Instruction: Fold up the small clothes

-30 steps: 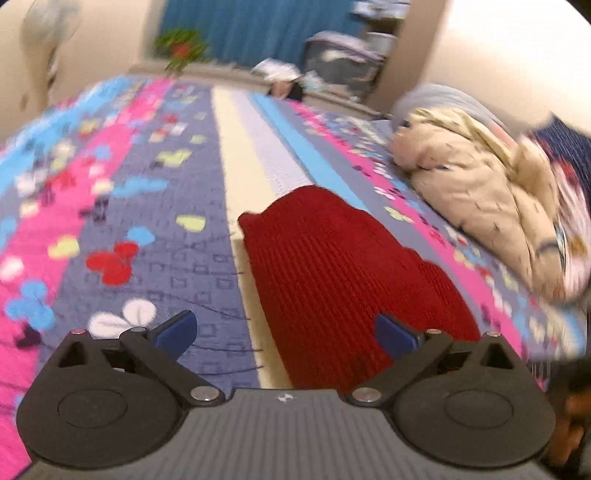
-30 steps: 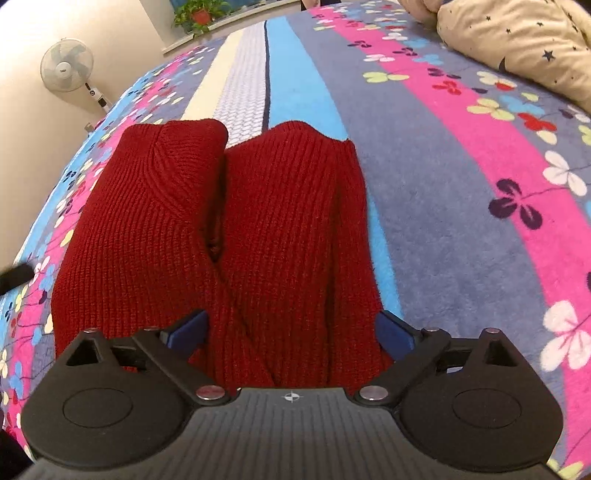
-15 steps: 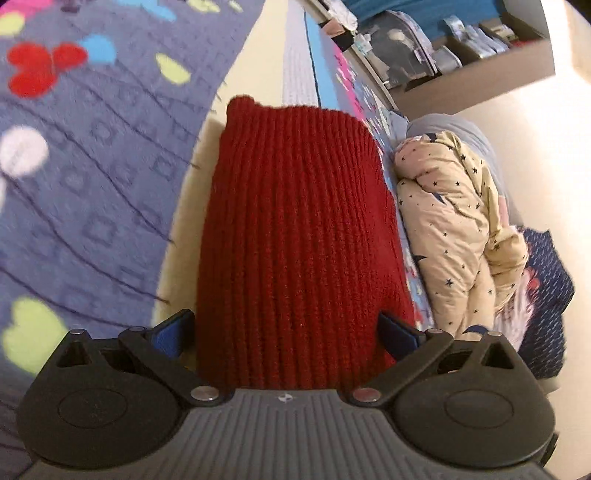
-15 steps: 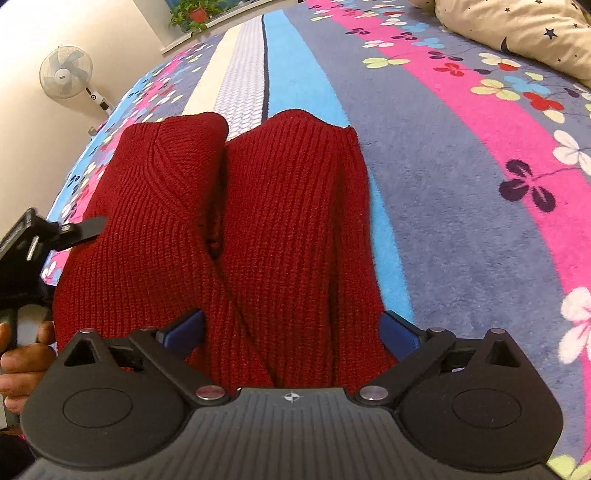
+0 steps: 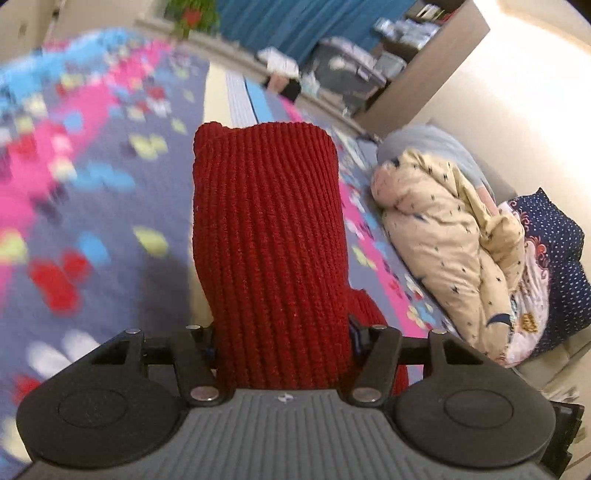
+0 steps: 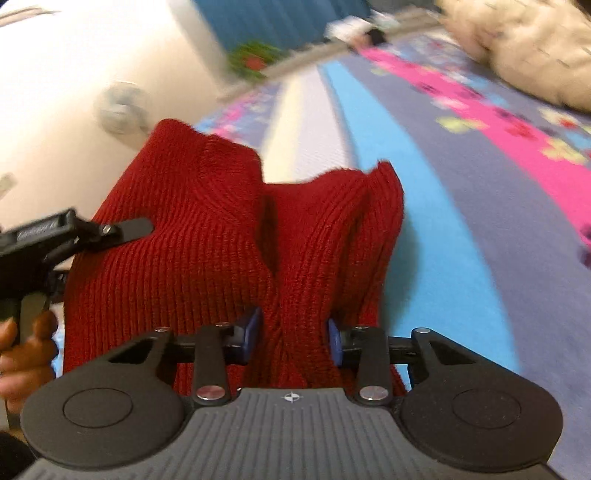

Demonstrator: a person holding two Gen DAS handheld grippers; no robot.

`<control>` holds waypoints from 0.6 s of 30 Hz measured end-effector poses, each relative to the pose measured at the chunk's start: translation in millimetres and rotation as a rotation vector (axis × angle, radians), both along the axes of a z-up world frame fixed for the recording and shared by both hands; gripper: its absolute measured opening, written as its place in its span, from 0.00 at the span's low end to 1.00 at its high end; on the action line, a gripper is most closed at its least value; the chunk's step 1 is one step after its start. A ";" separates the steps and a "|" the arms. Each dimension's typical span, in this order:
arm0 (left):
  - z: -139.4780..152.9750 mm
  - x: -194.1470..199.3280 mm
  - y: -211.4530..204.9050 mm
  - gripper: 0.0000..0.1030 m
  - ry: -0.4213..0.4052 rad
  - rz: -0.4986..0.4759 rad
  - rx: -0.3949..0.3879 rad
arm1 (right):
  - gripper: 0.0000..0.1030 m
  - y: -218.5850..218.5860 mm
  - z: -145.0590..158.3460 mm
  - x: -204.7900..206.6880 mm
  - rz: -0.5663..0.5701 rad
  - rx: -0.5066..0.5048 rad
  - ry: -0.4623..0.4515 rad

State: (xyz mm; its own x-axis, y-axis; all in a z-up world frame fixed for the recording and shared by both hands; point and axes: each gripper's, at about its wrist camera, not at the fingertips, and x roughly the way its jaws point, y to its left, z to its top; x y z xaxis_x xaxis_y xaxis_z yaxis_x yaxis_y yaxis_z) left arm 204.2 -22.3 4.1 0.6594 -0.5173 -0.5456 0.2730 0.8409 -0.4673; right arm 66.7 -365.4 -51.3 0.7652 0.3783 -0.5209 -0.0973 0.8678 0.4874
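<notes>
A small red ribbed knit sweater [image 5: 266, 236] lies partly folded on the patterned bedspread [image 5: 103, 192]. My left gripper [image 5: 282, 341] is shut on its near edge, which rises between the fingers and stretches away from me. In the right wrist view the same sweater [image 6: 192, 251] shows two lifted folds. My right gripper [image 6: 293, 336] is shut on the near edge of the right fold. The left gripper [image 6: 66, 236] and the hand holding it show at that view's left edge, beside the sweater.
A cream star-print quilt [image 5: 450, 236] and a navy dotted pillow [image 5: 554, 251] are piled at the bed's right side. A standing fan [image 6: 122, 110] is by the left wall. Shelves and a potted plant [image 5: 192, 14] stand beyond the bed's far end.
Both grippers were open over the flat sweater; both have closed on its near edge and lifted it off the bedspread. Both views are blurred by motion.
</notes>
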 end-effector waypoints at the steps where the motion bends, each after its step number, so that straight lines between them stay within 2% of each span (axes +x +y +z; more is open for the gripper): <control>1: 7.7 0.4 12.0 0.63 -0.018 0.008 0.023 | 0.29 10.2 3.7 3.0 0.030 0.001 -0.030; 2: 10.8 0.4 24.3 0.64 -0.029 0.021 0.049 | 0.22 19.0 6.3 6.3 0.059 0.002 -0.051; 3: 11.4 1.3 38.0 0.65 -0.029 0.040 0.070 | 0.18 28.4 7.7 10.4 0.083 -0.002 -0.063; 5: 2.3 6.7 66.4 0.70 0.010 0.098 0.073 | 0.18 40.8 5.5 19.4 0.108 -0.019 -0.051; 6: -7.7 11.2 80.6 0.74 0.056 0.138 0.065 | 0.18 46.0 1.4 24.9 0.123 -0.013 -0.029; 9: -41.7 22.3 112.3 0.74 0.254 0.260 0.095 | 0.19 59.2 -16.2 39.7 0.169 -0.010 0.057; 10: -48.1 18.2 119.8 0.75 0.267 0.289 0.121 | 0.19 62.0 -19.5 40.8 0.174 -0.017 0.068; 13: -37.8 -10.7 135.9 0.80 0.122 0.314 0.120 | 0.19 67.2 -20.9 39.2 0.194 -0.053 0.069; 16: -22.4 -38.4 142.4 0.80 0.041 0.330 0.087 | 0.20 64.9 -19.6 37.1 0.192 -0.040 0.073; 18: -11.6 -54.9 131.9 0.79 -0.006 0.286 0.082 | 0.20 65.2 -19.4 37.7 0.190 -0.044 0.072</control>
State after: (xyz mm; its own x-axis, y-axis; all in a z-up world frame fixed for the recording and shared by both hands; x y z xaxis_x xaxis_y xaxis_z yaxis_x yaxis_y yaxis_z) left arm 149.3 109.6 -7.5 0.7756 -0.2640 -0.5734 0.0220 0.9191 -0.3933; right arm 104.4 -300.2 -70.7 0.6424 0.4881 -0.5908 -0.2279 0.8577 0.4608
